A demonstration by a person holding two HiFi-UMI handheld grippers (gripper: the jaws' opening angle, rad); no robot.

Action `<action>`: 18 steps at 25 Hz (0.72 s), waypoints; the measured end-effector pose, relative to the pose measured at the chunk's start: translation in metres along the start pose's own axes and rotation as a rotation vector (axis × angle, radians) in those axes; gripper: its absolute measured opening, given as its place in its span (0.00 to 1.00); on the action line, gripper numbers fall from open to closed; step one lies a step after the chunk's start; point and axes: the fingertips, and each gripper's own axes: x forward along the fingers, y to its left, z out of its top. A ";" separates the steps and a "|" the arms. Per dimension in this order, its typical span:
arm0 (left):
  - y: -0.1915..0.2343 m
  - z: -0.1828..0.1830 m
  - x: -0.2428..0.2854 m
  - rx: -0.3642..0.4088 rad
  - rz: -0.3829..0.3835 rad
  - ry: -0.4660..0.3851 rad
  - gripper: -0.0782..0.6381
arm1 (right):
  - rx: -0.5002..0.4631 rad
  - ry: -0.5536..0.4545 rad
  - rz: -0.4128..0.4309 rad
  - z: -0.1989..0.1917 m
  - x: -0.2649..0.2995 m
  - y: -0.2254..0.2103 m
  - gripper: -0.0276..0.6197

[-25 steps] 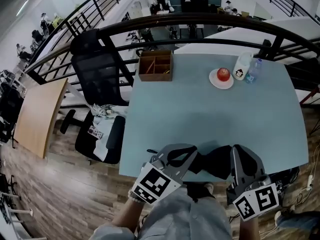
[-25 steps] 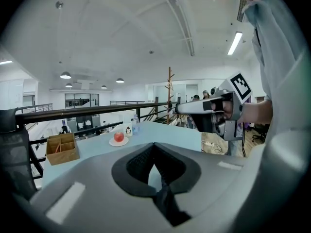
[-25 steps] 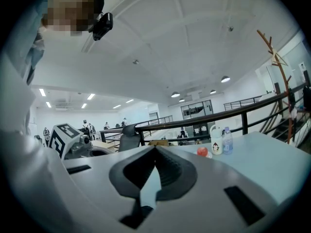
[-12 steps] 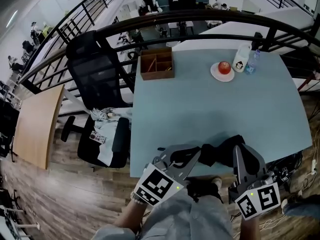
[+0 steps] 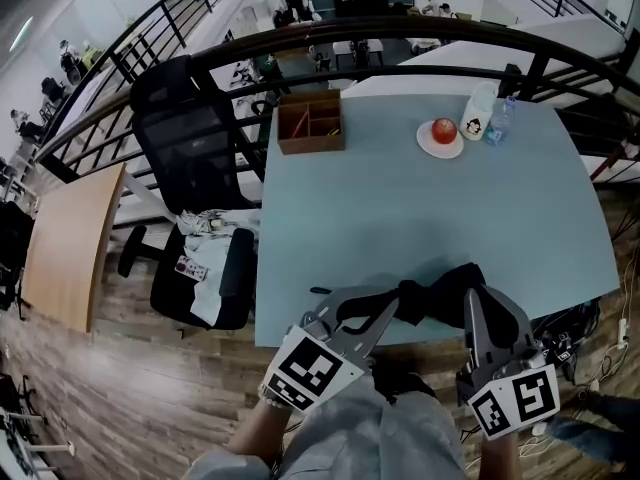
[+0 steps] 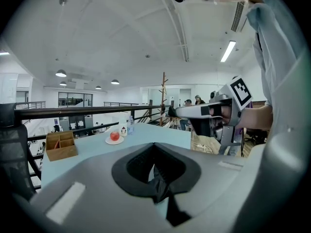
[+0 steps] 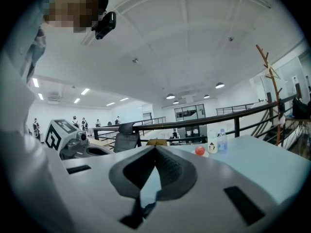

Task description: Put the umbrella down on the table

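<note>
A folded black umbrella [image 5: 432, 298] hangs bunched over the near edge of the pale blue table [image 5: 400, 208]. My left gripper [image 5: 393, 305] is shut on its left end, and in the left gripper view black fabric [image 6: 159, 187] is pinched between the closed jaws. My right gripper [image 5: 474, 301] is shut on the umbrella's right end; in the right gripper view the jaws meet at the tip and dark fabric [image 7: 142, 210] shows low between them. Both grippers point across the table, side by side.
At the far side of the table stand a wooden compartment box [image 5: 310, 123], a red apple [image 5: 443, 129] on a white plate [image 5: 440, 148], a white bottle [image 5: 478, 112] and a water bottle [image 5: 498, 120]. A black office chair [image 5: 195, 158] stands left; a dark railing [image 5: 400, 36] runs behind.
Both grippers have carried the umbrella a little forward, from over the table's near edge to further onto it. Both stay shut on it.
</note>
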 end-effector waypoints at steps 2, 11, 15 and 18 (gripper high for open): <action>-0.004 0.004 0.004 -0.004 0.012 -0.005 0.12 | -0.003 -0.001 0.020 0.002 -0.001 -0.003 0.04; -0.034 0.017 0.022 -0.041 0.073 -0.014 0.12 | -0.004 0.001 0.099 0.001 -0.022 -0.028 0.04; -0.048 0.020 0.027 -0.046 0.099 -0.009 0.12 | -0.001 -0.001 0.126 0.000 -0.034 -0.037 0.04; -0.057 0.021 0.029 -0.054 0.120 -0.011 0.12 | 0.000 0.001 0.146 -0.001 -0.042 -0.041 0.04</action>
